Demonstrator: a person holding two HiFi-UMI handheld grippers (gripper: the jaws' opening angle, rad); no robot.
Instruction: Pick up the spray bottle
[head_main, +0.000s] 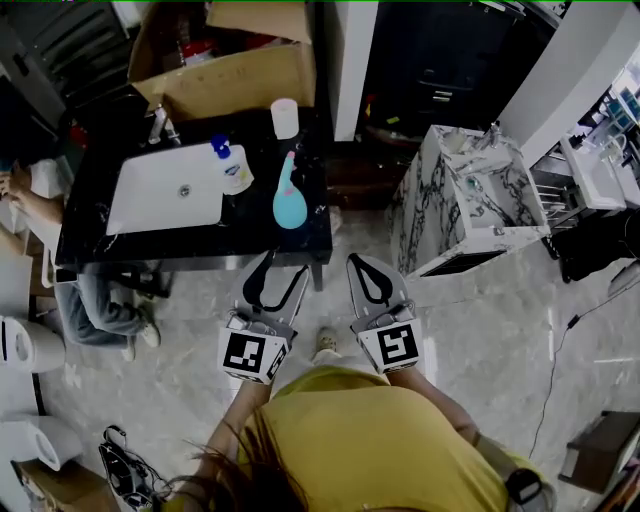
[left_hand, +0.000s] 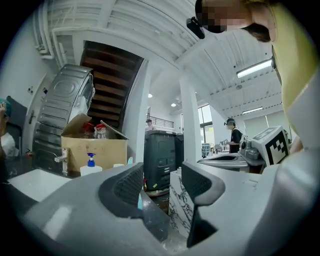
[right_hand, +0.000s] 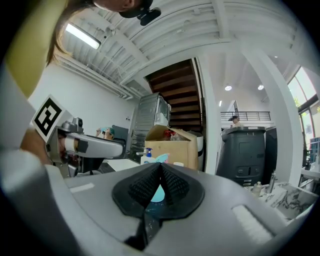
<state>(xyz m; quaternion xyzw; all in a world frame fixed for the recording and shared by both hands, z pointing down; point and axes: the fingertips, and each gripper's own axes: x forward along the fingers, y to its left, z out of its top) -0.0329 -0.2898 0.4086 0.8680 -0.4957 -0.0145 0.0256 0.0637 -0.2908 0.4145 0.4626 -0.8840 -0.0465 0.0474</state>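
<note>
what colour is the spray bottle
Spray bottle: light turquoise with a pink top, clearest in the head view.

Bottle (head_main: 289, 198): teal body, pink head
Pose: we see it upright
Place: black bench (head_main: 200, 243), near front right corner

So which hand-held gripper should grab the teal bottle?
Probably left: the left hand-held gripper is open, nearly in line with the spray bottle; the right hand-held gripper is shut and farther aside.

No lettering, brand name or number is legible anywhere. The only printed signs are black-and-white square marker patterns, one on the cube of the left tool (head_main: 285, 268) and one on the cube of the right tool (head_main: 353, 262).
</note>
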